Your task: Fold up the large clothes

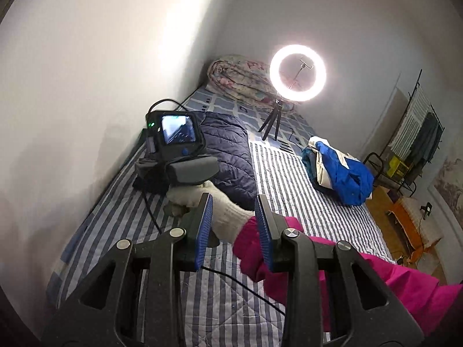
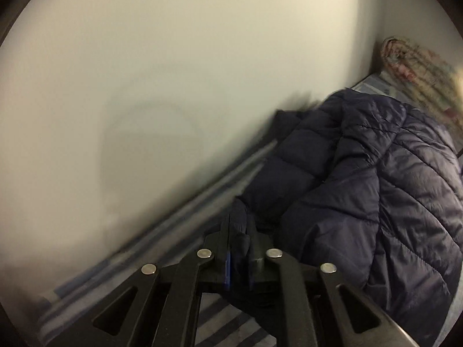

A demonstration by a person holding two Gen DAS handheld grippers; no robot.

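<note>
The left gripper points slightly downward over the striped bed, its blue-padded jaws spread with nothing between them. A pink sleeve reaches across just under it, ending in a white-gloved hand that grips the right gripper near the wall. That gripper tilts steeply down, its jaws a little apart with a fold of the navy quilted jacket between them; whether the pads press the cloth cannot be told. The jacket lies bunched on the bed against the wall. A blue and cream garment lies well apart, near the ring light.
</note>
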